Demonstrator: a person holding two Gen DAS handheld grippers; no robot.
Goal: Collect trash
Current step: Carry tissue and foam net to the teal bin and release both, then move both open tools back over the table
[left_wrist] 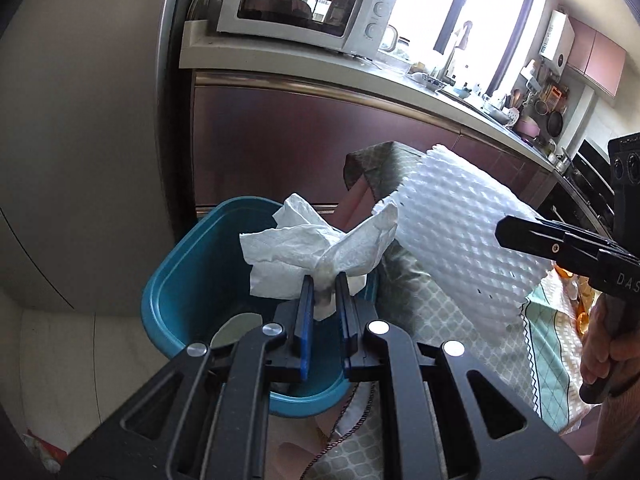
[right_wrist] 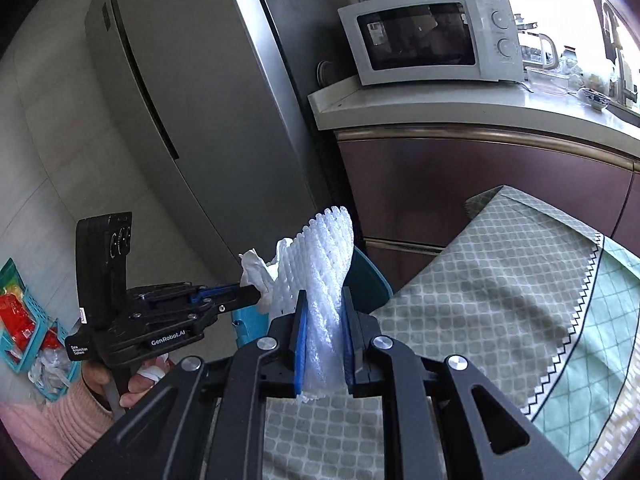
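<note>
The bin (left_wrist: 180,280), a blue tub, stands on the floor at the near left corner of the cloth-covered worktop (left_wrist: 460,332), in front of the fridge (right_wrist: 180,100). Only its right rim shows in the right wrist view, behind the foam net (right_wrist: 328,264). Its mouth is open, and something pale lies at its bottom.

The foam net is the larger piece of trash. The right gripper (right_wrist: 323,344) is nearly closed on its lower end, and the rest of the net stands up loose above the fingers. In the left wrist view the net (left_wrist: 452,228) hangs over the worktop's edge, right of the bin and not yet over its mouth. Let go from here, it would likely land on the cloth or slide to the floor; being light and springy, it may also bounce off the rim.

The tissue (left_wrist: 316,248) is pinched by a small bunch in the left gripper (left_wrist: 324,292), whose fingers are almost closed. It hangs over the bin's right half, near the rim. Its loose flaps spread wide, so it could catch on the rim or drift outside when dropped.

The two grippers are close together, and tissue and net nearly touch. One piece could snag the other, or the grippers could knock together.
</note>
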